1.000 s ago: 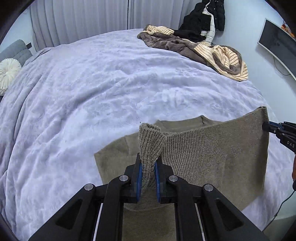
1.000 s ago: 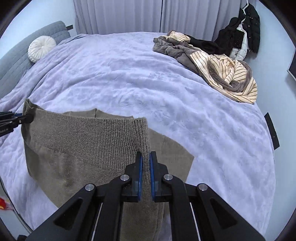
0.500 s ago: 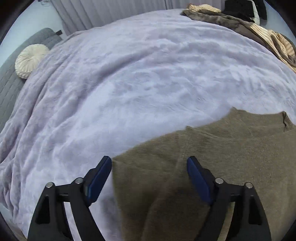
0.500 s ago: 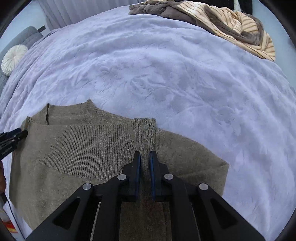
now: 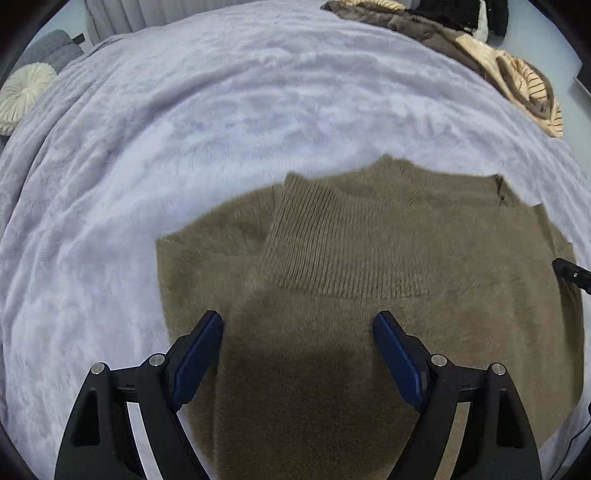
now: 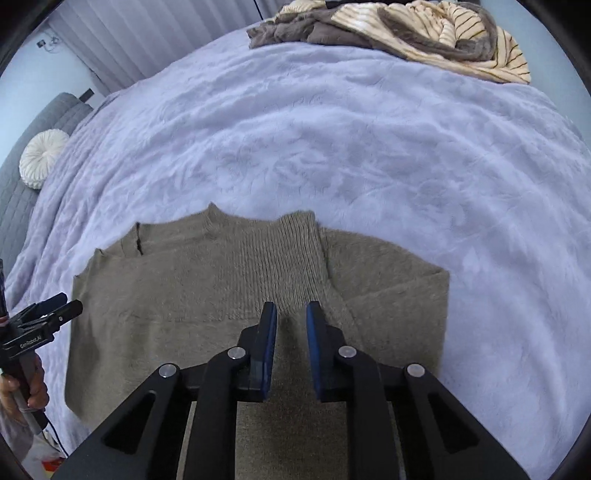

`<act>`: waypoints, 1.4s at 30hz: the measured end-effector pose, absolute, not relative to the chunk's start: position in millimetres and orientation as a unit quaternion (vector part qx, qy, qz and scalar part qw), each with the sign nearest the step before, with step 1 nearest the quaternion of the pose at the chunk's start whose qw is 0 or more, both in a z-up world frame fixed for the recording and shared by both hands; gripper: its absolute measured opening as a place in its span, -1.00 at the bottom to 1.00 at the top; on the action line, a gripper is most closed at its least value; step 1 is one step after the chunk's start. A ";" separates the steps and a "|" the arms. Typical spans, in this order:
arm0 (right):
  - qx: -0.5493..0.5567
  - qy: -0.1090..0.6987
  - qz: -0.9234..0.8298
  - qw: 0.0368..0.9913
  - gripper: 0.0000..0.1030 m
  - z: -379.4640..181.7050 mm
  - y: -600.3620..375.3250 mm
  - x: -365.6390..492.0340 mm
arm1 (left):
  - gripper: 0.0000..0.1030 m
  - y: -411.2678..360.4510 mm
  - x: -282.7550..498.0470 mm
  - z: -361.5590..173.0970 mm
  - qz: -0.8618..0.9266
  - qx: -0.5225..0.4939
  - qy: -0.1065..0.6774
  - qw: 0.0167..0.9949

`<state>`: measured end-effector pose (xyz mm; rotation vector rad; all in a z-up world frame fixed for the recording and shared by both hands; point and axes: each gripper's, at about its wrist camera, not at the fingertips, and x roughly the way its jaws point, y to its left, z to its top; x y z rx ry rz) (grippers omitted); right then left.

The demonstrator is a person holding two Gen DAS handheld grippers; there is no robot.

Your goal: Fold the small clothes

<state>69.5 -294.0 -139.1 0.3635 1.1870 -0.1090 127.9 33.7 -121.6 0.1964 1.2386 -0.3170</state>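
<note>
An olive-brown knit sweater (image 5: 369, 266) lies folded on the lilac bedspread (image 5: 221, 110), its ribbed hem turned up over the body. My left gripper (image 5: 298, 325) is wide open and empty just above the sweater's near part. In the right wrist view the sweater (image 6: 229, 295) lies flat, and my right gripper (image 6: 291, 314) is open a little, holding nothing, over the ribbed band. The left gripper also shows in the right wrist view (image 6: 55, 314) at the sweater's left edge. The right gripper's tip shows in the left wrist view (image 5: 569, 273) at the right edge.
A heap of brown and striped clothes (image 6: 399, 33) lies at the far side of the bed, also in the left wrist view (image 5: 498, 62). A round cream cushion (image 6: 42, 158) rests by the grey headboard (image 6: 22, 173) on the left. Curtains hang behind.
Both grippers held the ribbed hem a second ago. The left one let go first, then the right one opened. The hem now lies flat on the sweater.
</note>
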 end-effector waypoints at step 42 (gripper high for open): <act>0.452 0.593 0.074 0.662 -0.85 -201.1 -121.6 -35.6 | -0.81 136.4 5.5 -131.7 -0.202 0.003 0.642 0.739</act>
